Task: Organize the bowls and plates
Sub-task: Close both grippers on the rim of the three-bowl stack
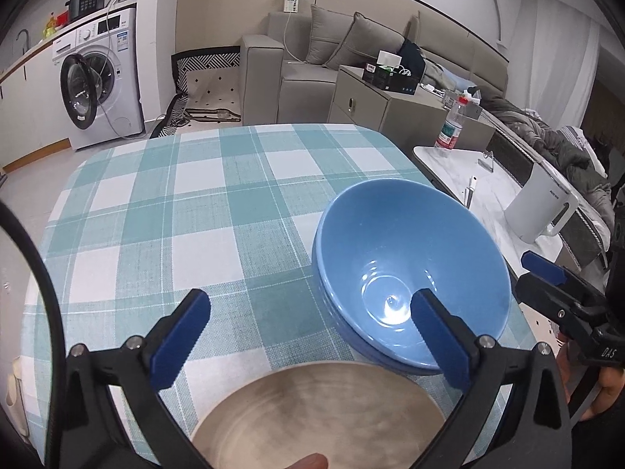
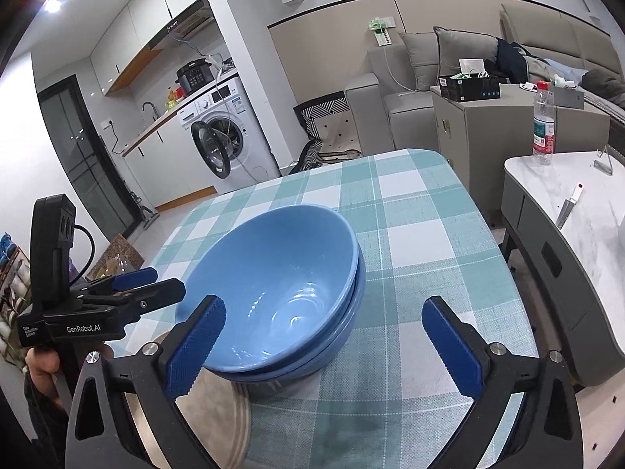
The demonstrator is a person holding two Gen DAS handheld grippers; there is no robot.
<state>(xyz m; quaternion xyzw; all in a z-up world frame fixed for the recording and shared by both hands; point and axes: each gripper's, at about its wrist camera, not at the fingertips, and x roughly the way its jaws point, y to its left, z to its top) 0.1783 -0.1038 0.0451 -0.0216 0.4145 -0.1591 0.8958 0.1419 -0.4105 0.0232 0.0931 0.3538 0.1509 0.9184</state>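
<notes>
So both tongs are released right now, jaws spread wide with nothing between the pads. Going left to right on the checked tablecloth [image 1: 164, 211]: the left gripper [image 1: 308, 336] hangs over a stack of beige plates [image 1: 312, 418] sitting at 6 o'clock in its view, close to the near edge of the table. Just beside that stack, at about 3 o'clock, are the blue bowls [image 1: 410, 258], nested one inside another; the right wrist view shows at least two rims. The right gripper [image 2: 324, 348] points at those bowls [image 2: 281, 285] from the other side, its left pad overlapping the bowl rim in that view, and the plates [image 2: 218, 422] peek out at 7 o'clock.

My guess is the sorting is basically done, plates in one pile, bowls in another. If anything's left, I'd just back both tongs straight off without clipping the bowl rim, since that stack looks a bit tilted and could slide.
</notes>
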